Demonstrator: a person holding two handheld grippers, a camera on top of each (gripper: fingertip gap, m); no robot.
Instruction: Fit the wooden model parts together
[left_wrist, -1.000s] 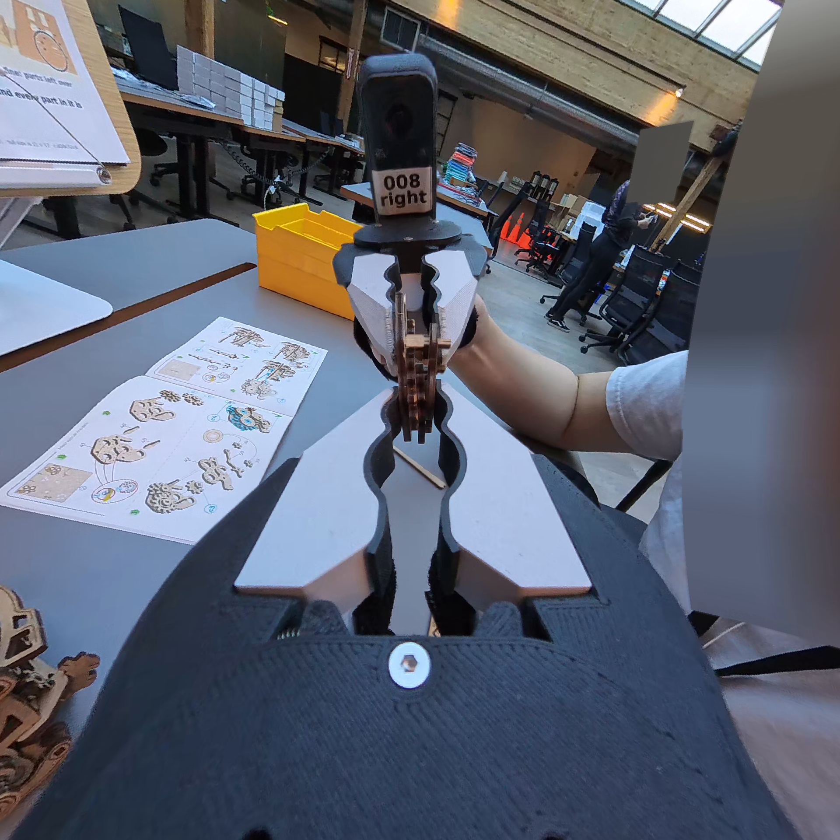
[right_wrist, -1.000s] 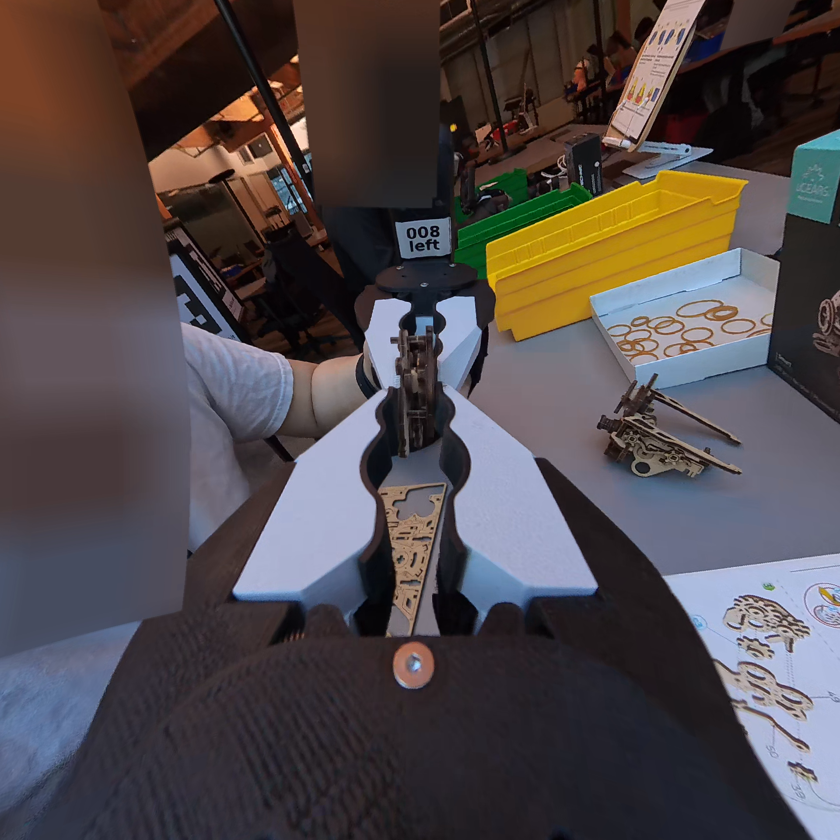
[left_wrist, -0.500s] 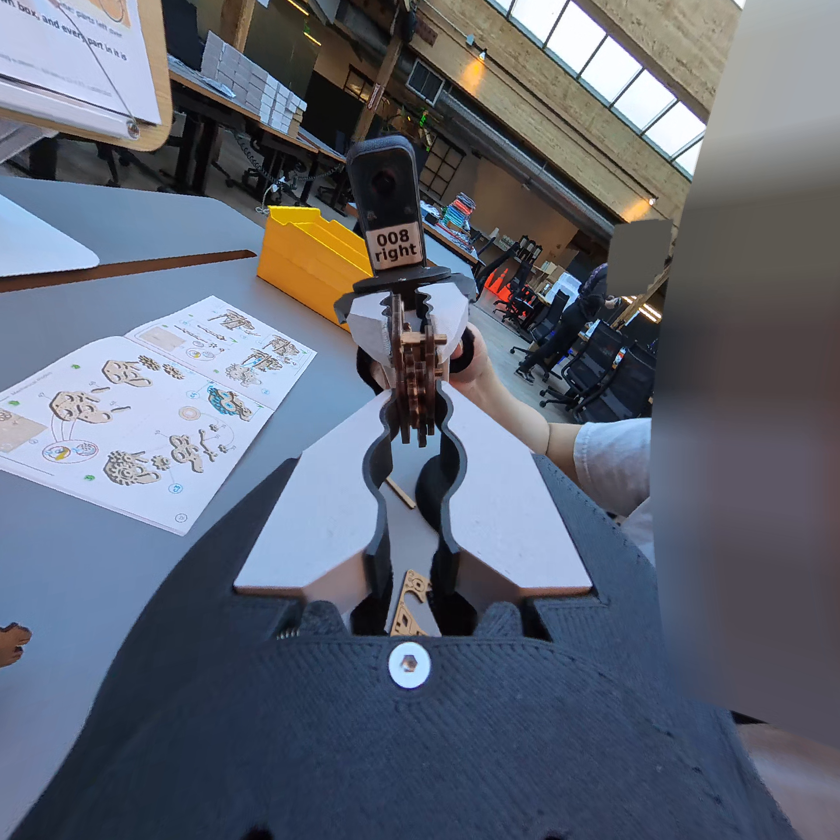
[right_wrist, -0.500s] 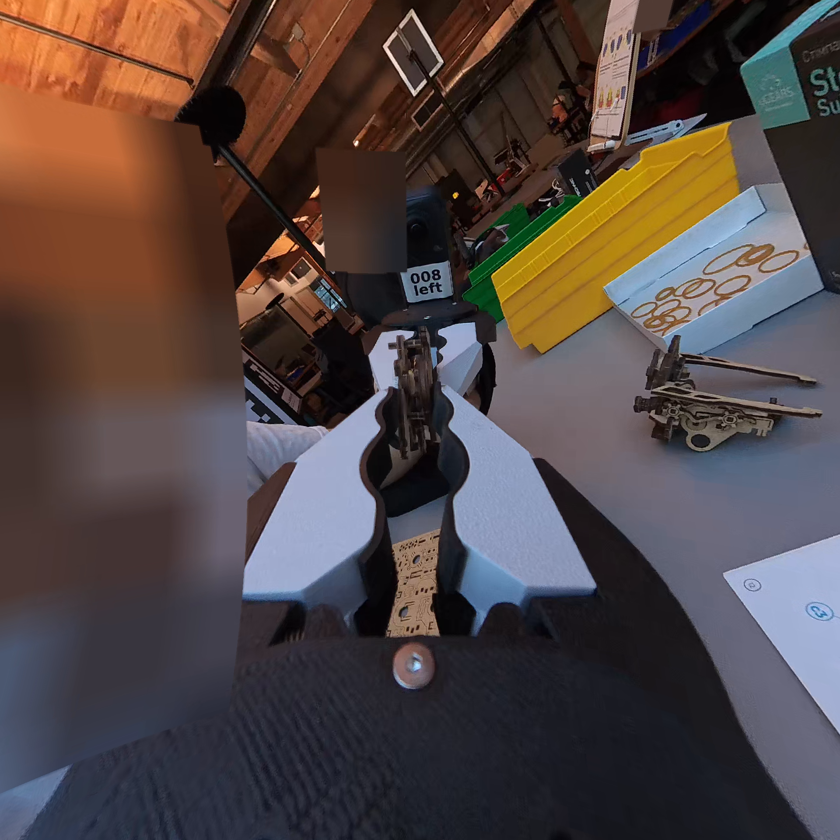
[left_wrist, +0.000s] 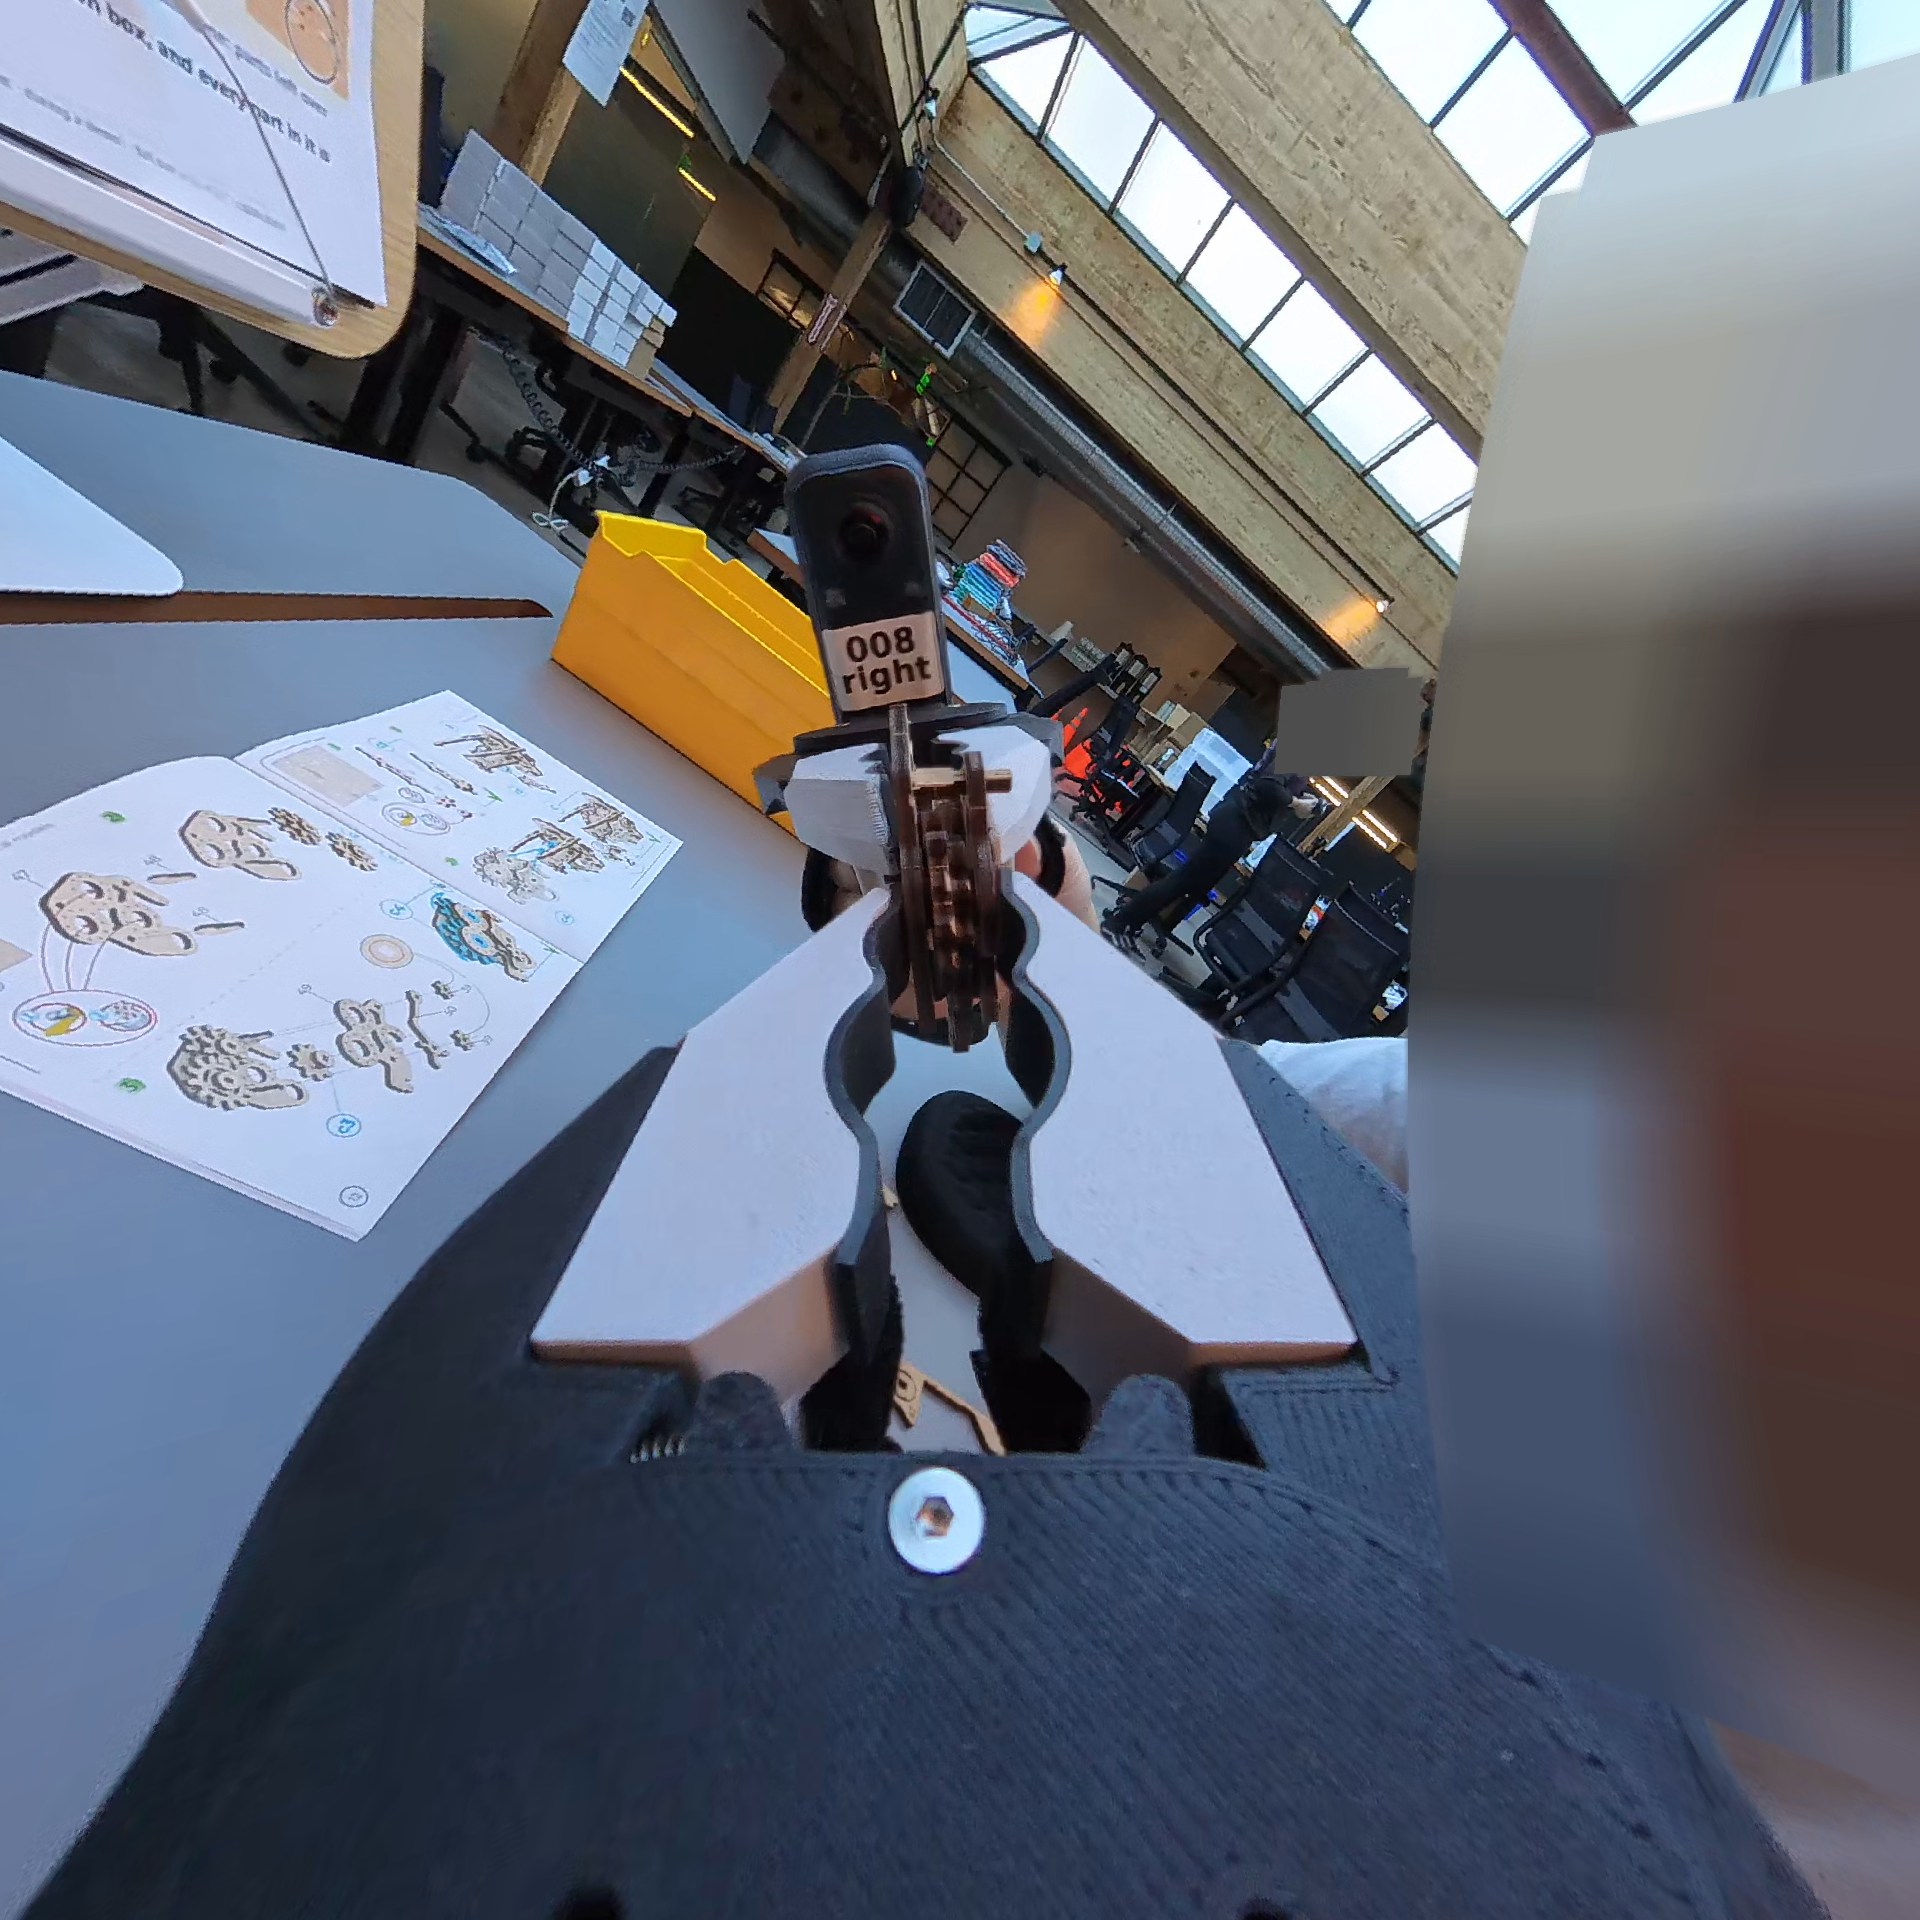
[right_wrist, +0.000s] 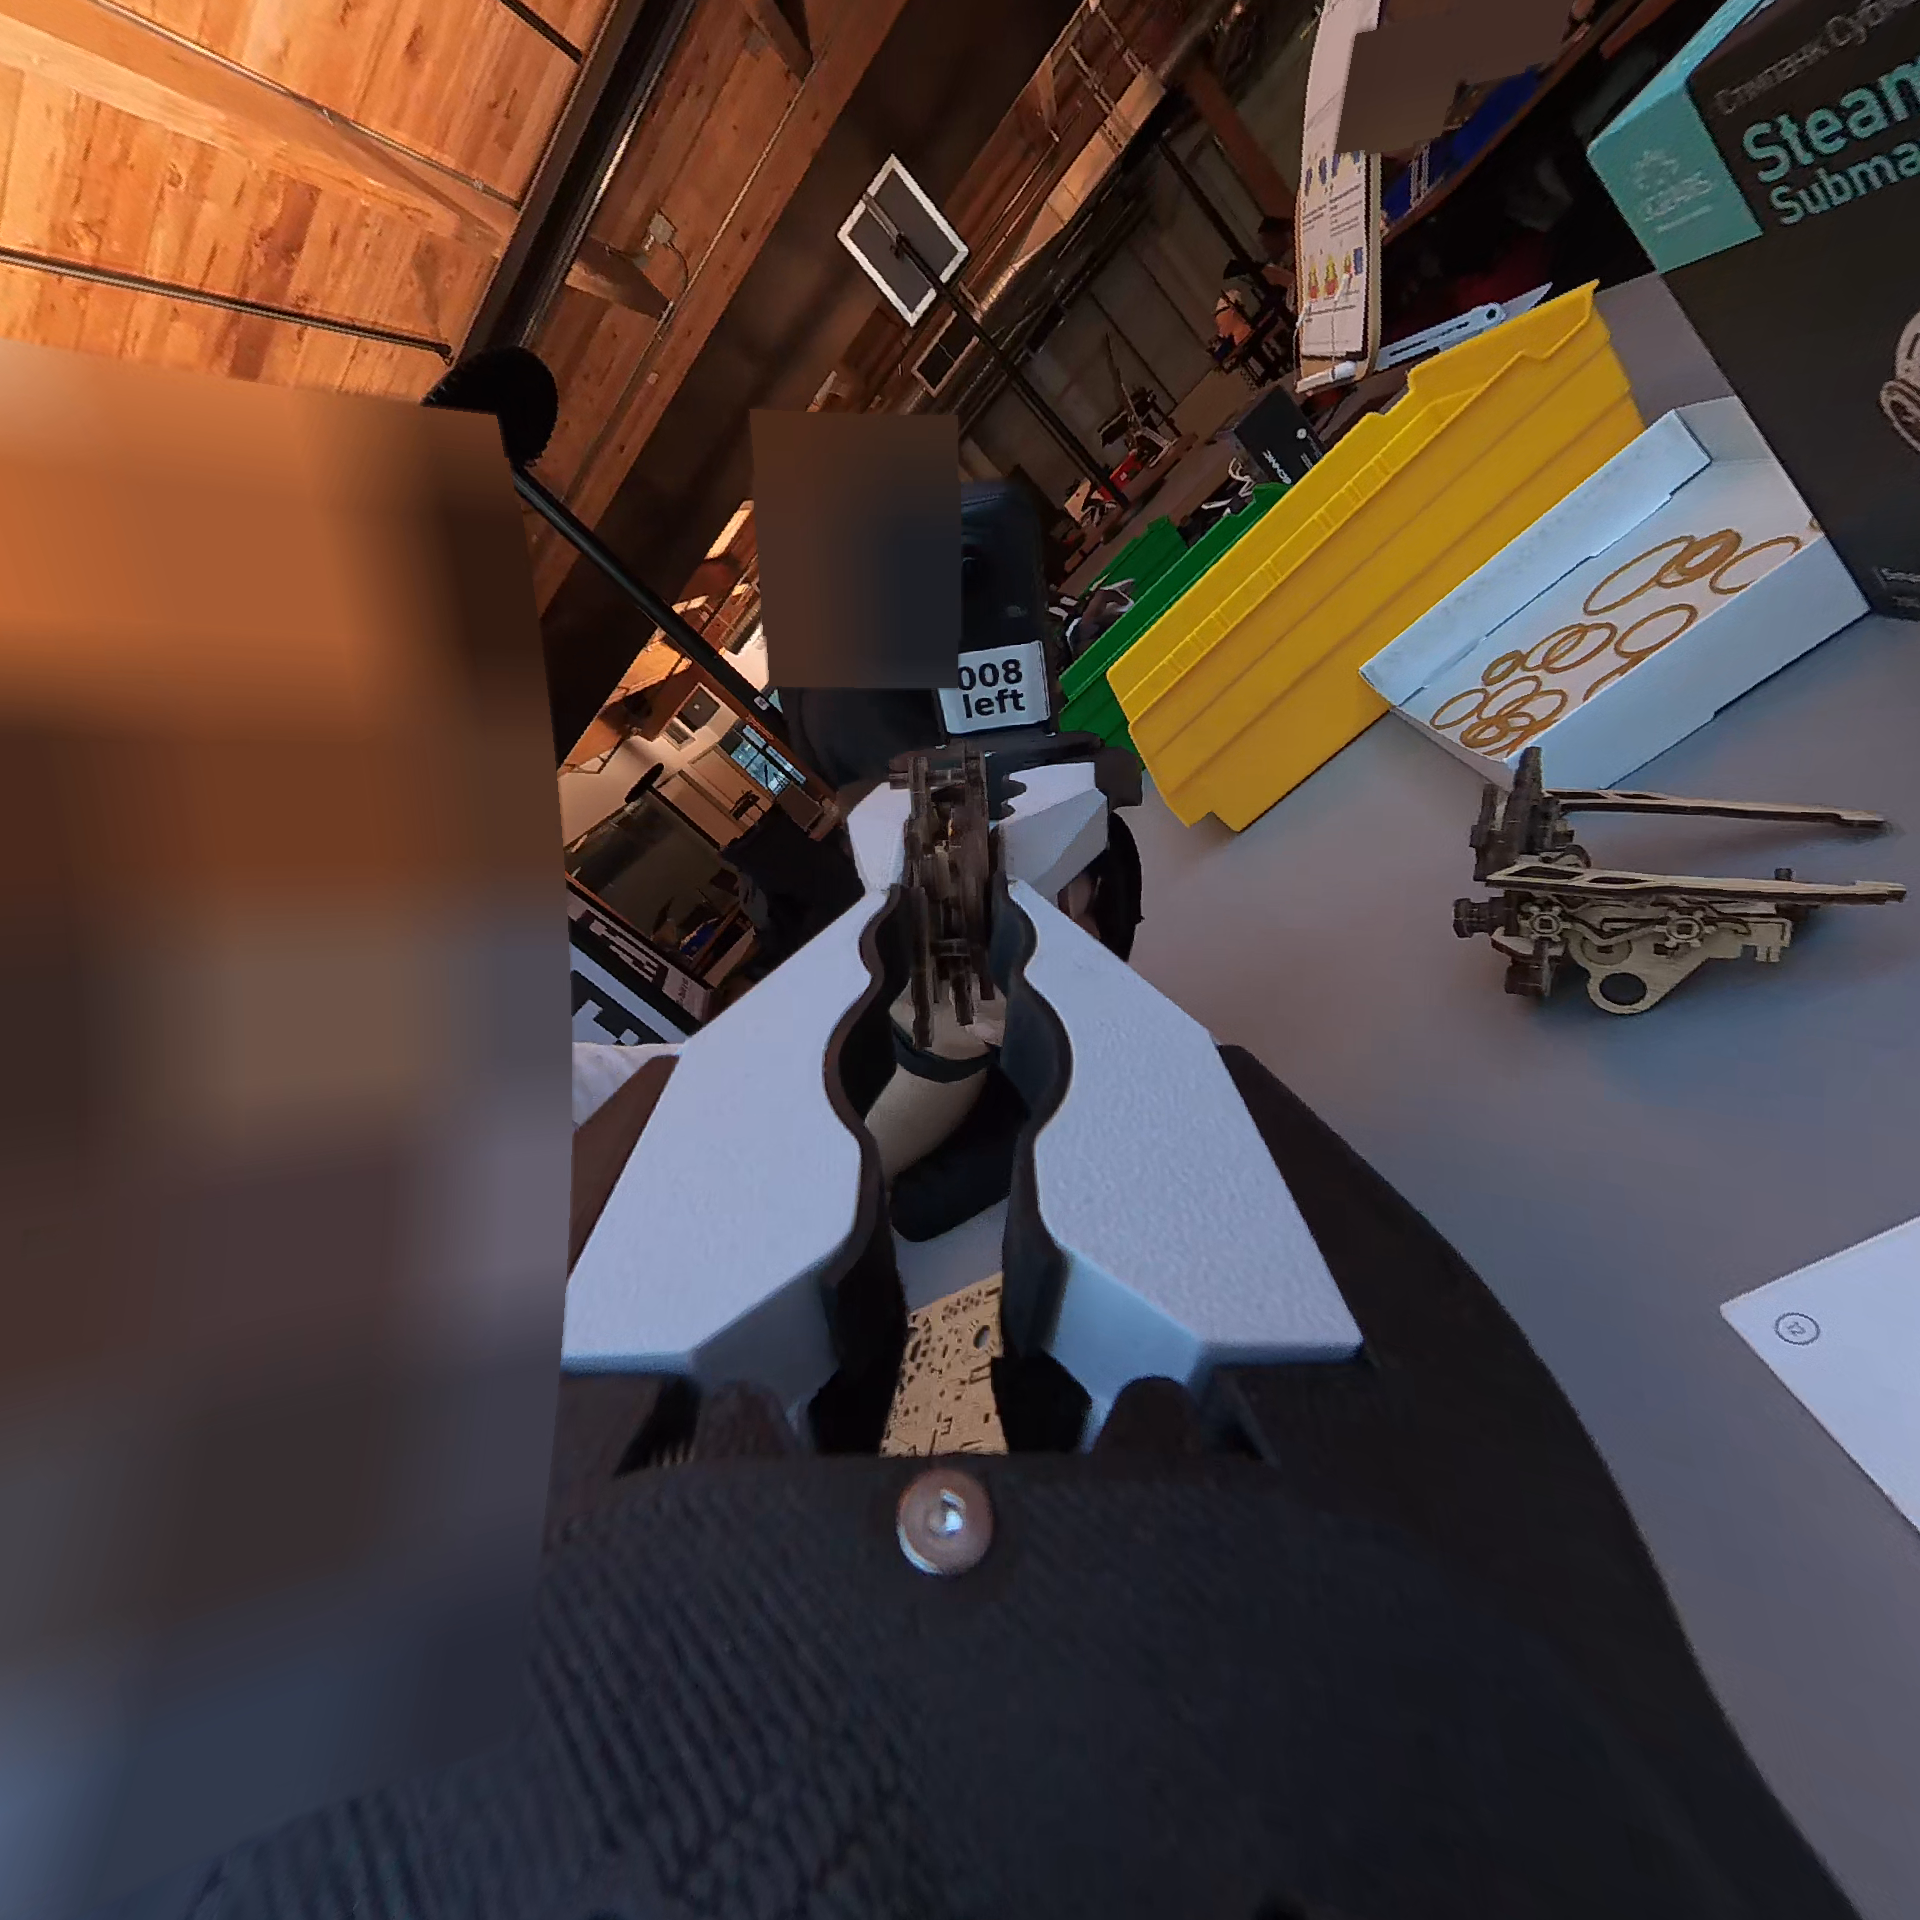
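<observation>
A small wooden gear assembly (left_wrist: 951, 842) of stacked dark and light laser-cut parts is held in the air between both grippers, well above the grey table (left_wrist: 208, 1351). My left gripper (left_wrist: 948, 906) is shut on its near end. My right gripper (left_wrist: 935, 805) faces it from the far side and is shut on the other end. In the right wrist view the same assembly (right_wrist: 945, 842) sits between my right gripper (right_wrist: 948, 906) and the left gripper (right_wrist: 961, 821) opposite. How the parts join inside the jaws is hidden.
An open instruction booklet (left_wrist: 312, 935) lies on the table, with a yellow bin (left_wrist: 686, 644) behind it. The right wrist view shows a second wooden sub-assembly (right_wrist: 1621, 914), a white tray of rubber bands (right_wrist: 1621, 644), a dark box (right_wrist: 1818, 312), yellow (right_wrist: 1351, 582) and green (right_wrist: 1153, 571) bins, and a cut wooden sheet (right_wrist: 945, 1371) below.
Both grippers have risen and tilted upward together, still holding the gear assembly between them. The table and booklet sit lower in view and more ceiling shows.
</observation>
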